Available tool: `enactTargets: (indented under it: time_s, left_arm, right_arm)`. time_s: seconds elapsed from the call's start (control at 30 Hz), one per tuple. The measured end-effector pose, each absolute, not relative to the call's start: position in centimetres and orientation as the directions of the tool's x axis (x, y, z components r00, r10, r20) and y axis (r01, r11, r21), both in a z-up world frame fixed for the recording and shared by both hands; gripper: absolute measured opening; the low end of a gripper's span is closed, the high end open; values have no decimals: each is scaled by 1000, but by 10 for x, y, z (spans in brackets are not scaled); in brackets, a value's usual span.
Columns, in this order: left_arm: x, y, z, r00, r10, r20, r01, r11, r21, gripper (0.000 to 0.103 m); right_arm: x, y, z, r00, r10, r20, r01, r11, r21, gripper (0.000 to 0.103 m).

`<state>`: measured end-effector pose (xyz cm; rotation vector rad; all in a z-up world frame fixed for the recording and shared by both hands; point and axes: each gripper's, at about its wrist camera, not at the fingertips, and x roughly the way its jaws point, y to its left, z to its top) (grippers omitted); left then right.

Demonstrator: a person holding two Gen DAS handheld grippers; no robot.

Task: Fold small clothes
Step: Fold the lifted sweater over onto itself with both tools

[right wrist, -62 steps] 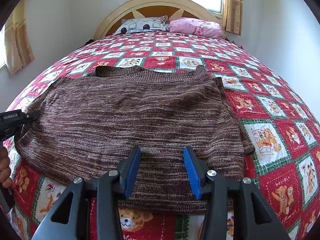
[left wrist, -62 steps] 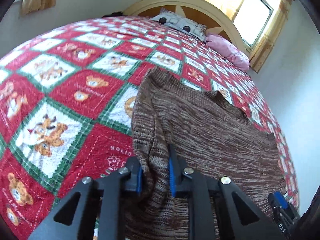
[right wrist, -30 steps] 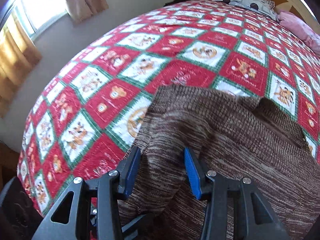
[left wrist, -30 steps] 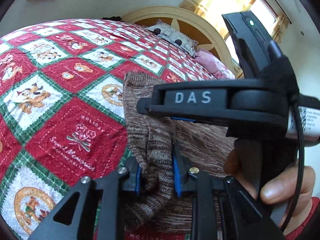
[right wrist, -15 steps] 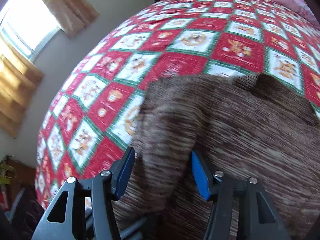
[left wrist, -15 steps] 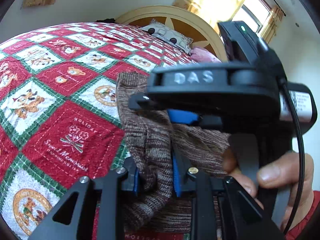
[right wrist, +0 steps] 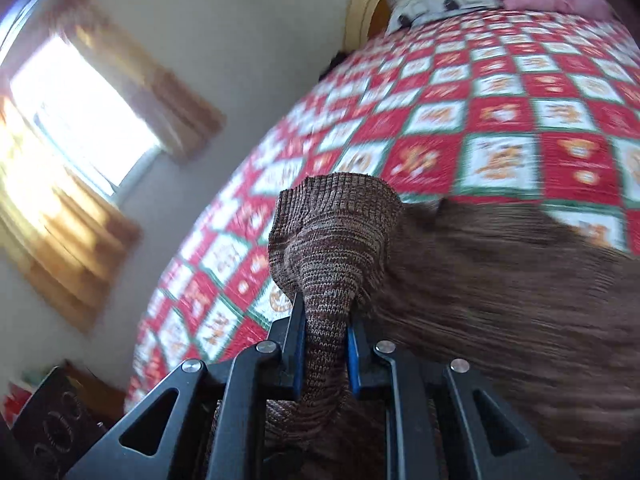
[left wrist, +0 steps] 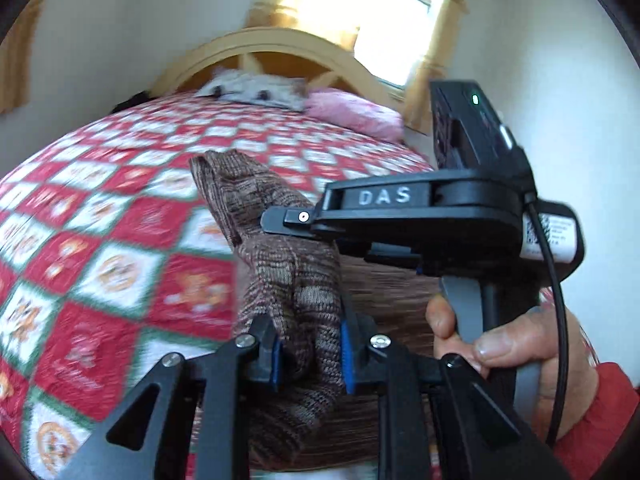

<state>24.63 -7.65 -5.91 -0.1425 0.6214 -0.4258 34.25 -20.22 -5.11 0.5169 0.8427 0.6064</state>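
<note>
A brown marled knit sweater (left wrist: 288, 264) lies on the bed, and its left side is lifted off the quilt. My left gripper (left wrist: 308, 354) is shut on a bunched fold of the sweater. My right gripper (right wrist: 325, 354) is shut on the sweater's sleeve, whose ribbed cuff (right wrist: 336, 196) stands up in front of its fingers. The rest of the sweater (right wrist: 520, 300) spreads to the right on the quilt. In the left wrist view the right gripper's body (left wrist: 420, 208), marked DAS, and the hand holding it (left wrist: 508, 340) are close by on the right.
The bed has a red, white and green patchwork quilt (left wrist: 120, 248), a wooden arched headboard (left wrist: 280, 52), a grey pillow (left wrist: 256, 88) and a pink pillow (left wrist: 356, 114). Windows with yellow curtains (right wrist: 72, 128) are on the walls. A dark box (right wrist: 52, 416) sits on the floor.
My right gripper has shut on the sleeve and raised it off the bed. Both grippers have lifted and turned; the left one keeps its hold on the sweater fold.
</note>
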Motion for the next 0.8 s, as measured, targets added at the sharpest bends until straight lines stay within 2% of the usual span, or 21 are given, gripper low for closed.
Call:
enactTargets:
  time_s: [0.2, 0.33, 0.43, 0.5, 0.6, 0.63, 0.7, 0.73, 0.8]
  left_arm:
    - [234, -168, -69, 653, -482, -584, 484, 859, -167, 23]
    - [229, -214, -96, 586, -460, -667, 527, 842, -117, 23]
    - [222, -222, -108, 592, -434, -679, 543, 837, -62, 25]
    - [221, -218, -103, 587, -456, -669, 547, 833, -88, 25]
    - [224, -209, -104, 564, -497, -660, 540, 826, -161, 26]
    - [221, -206, -105, 560, -508, -654, 537, 824, -180, 26]
    - [217, -203, -105, 561, -516, -648, 528, 825, -200, 26]
    - [215, -203, -104, 564, -515, -645, 523, 828, -204, 26]
    - [209, -206, -104, 571, -508, -645, 520, 832, -194, 29]
  right_arm:
    - [302, -311, -83, 609, 657, -444, -134, 637, 759, 16]
    - [283, -346, -116, 603, 608, -516, -14, 654, 756, 21]
    - [275, -356, -116, 597, 619, -510, -5, 639, 770, 22]
    - [271, -361, -104, 614, 582, -533, -6, 679, 734, 22]
    - [265, -358, -69, 666, 462, -586, -40, 807, 590, 23]
    - [266, -351, -56, 663, 477, -577, -87, 815, 573, 25]
    - [274, -336, -42, 633, 495, -595, -140, 829, 541, 47]
    - [281, -323, -36, 616, 488, -619, -168, 849, 502, 61]
    - [291, -303, -33, 595, 455, -663, -207, 883, 421, 63]
